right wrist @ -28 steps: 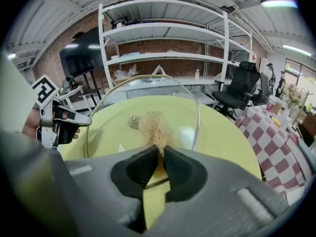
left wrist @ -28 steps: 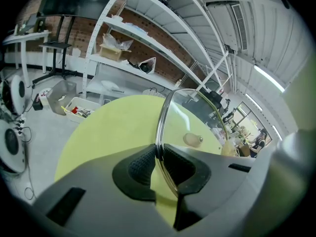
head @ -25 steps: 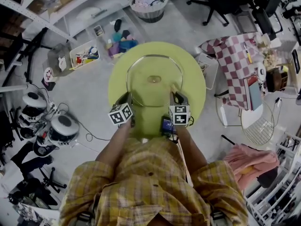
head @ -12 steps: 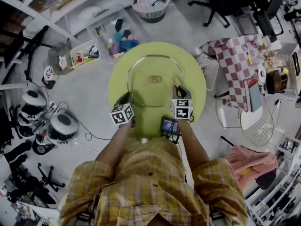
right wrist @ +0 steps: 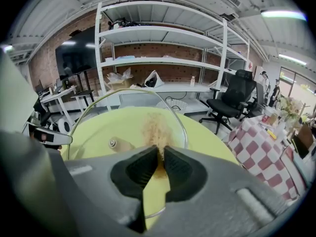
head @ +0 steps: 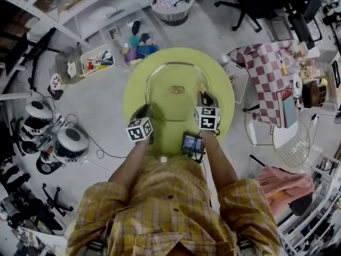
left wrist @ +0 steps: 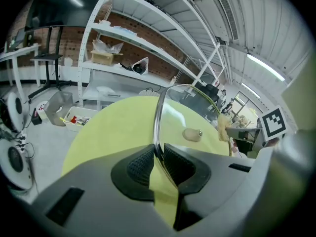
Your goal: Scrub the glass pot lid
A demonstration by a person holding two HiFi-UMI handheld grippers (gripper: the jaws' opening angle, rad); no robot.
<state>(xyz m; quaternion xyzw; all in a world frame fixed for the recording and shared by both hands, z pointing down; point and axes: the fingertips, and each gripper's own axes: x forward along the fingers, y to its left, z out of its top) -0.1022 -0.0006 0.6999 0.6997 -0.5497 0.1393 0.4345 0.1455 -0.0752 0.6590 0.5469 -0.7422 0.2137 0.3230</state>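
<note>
Left gripper (left wrist: 157,163) clamped on glass pot lid (left wrist: 190,116) rim; right gripper (right wrist: 159,163) pinching tan scrubber (right wrist: 157,126) at glass. Risk: hard stroke may twist lid out of thin rim hold.

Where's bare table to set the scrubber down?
Free on the round lime-green table: far arc beyond the glass pot lid, and the right crescent. Crowded: near edge, with left gripper clamping the lid, right gripper holding the tan scrubber, and a small black screen device.

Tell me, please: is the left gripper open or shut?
Shut: the left gripper pinches the round glass pot lid by its metal rim.
</note>
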